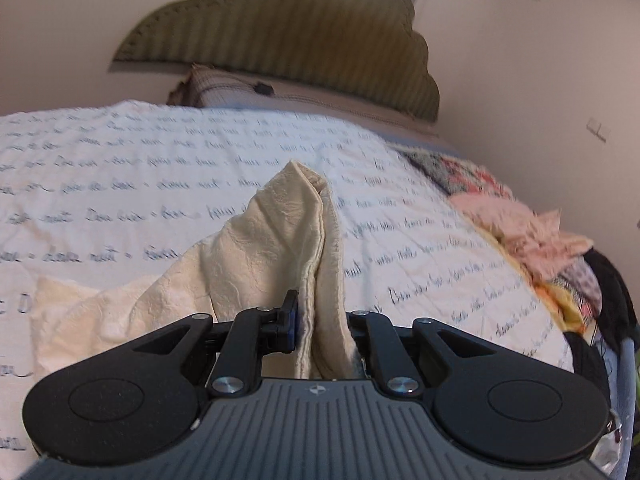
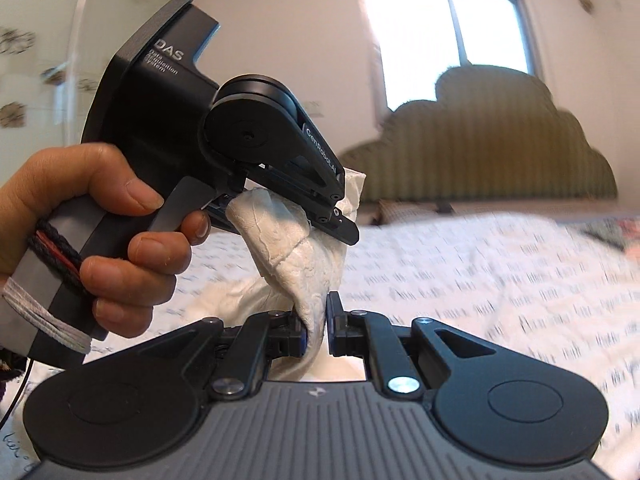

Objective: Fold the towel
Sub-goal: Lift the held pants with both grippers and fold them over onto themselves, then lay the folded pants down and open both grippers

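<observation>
A cream textured towel rises from the bed in a bunched peak. My left gripper is shut on a thick fold of it; the cloth fills the gap between the fingers and hides the right fingertip. In the right wrist view my right gripper is shut on another part of the same towel. The towel stretches up from there to the left gripper, which a hand holds by its trigger handle, close above and to the left. The rest of the towel trails down onto the bed at lower left.
A white bedspread with dark script lines covers the bed. A pile of pink and patterned clothes lies along its right edge. A green scalloped headboard, a pillow and a window stand beyond.
</observation>
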A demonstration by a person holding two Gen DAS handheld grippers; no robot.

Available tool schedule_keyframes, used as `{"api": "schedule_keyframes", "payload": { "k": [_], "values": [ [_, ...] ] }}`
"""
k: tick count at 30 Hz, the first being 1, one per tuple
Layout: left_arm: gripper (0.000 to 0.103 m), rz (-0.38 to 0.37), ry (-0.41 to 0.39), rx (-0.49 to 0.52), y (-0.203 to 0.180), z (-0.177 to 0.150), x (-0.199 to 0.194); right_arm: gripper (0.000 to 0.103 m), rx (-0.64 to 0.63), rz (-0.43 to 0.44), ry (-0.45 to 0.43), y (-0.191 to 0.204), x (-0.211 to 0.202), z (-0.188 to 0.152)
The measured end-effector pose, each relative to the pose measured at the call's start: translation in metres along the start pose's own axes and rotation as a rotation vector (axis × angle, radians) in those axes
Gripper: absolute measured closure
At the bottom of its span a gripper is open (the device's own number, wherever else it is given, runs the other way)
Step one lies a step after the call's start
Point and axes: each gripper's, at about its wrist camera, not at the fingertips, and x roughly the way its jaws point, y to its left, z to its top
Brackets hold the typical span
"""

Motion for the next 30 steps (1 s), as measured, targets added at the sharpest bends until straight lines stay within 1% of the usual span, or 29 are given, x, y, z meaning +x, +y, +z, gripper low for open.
{"api": "schedule_keyframes", "payload": {
  "k": [4,9,10,11,13,14,15,16,17,18,20,22,24,27,28,30],
  "values": [
    [0.089,0.008,0.065,0.047,-0.015,-0.010,0.037,0.094,0.121,-0.018,0.056,-0.025,0.006,-0.009],
    [0.088,0.021,0.115,0.088,-0.025,-0.021,0.066,0.094,0.241,-0.037,0.115,-0.043,0.015,-0.018],
    [0.084,0.021,0.123,0.097,-0.028,-0.023,0.071,0.094,0.265,-0.039,0.124,-0.046,0.017,-0.020],
    [0.075,0.003,0.135,0.101,-0.029,-0.023,0.074,0.094,0.287,-0.040,0.134,-0.048,0.019,-0.022],
    [0.066,-0.025,0.165,0.076,-0.026,-0.023,0.077,0.094,0.341,-0.040,0.153,-0.056,0.022,-0.022],
    [0.063,-0.041,0.182,0.050,-0.024,-0.022,0.077,0.094,0.377,-0.035,0.164,-0.060,0.025,-0.022],
    [0.062,-0.057,0.195,0.030,-0.020,-0.020,0.075,0.092,0.412,-0.030,0.174,-0.066,0.027,-0.022],
    [0.058,-0.063,0.205,0.019,-0.016,-0.018,0.073,0.089,0.452,-0.021,0.182,-0.077,0.037,-0.019],
    [0.053,-0.064,0.208,0.014,-0.012,-0.017,0.069,0.077,0.483,-0.014,0.190,-0.081,0.038,-0.018],
    [0.051,-0.063,0.201,0.008,-0.007,-0.016,0.064,0.062,0.498,-0.018,0.197,-0.083,0.038,-0.018],
    [0.042,-0.065,0.162,-0.003,0.004,-0.013,0.049,0.049,0.482,-0.024,0.194,-0.084,0.033,-0.016],
    [0.033,-0.071,0.077,-0.027,0.013,-0.010,0.032,0.047,0.440,-0.026,0.195,-0.080,0.032,-0.013],
    [0.028,-0.086,0.012,-0.054,0.015,-0.003,0.023,0.048,0.418,-0.058,0.203,-0.075,0.031,-0.013],
    [0.027,-0.096,0.003,-0.028,0.004,0.008,0.017,0.048,0.455,-0.121,0.188,-0.077,0.028,-0.020],
    [0.026,-0.084,-0.012,-0.009,0.002,0.009,0.013,0.048,0.488,-0.154,0.187,-0.083,0.025,-0.022],
    [0.025,-0.021,-0.031,0.010,0.005,0.009,0.007,0.045,0.531,-0.210,0.159,-0.095,0.019,-0.023]
  ]
}}
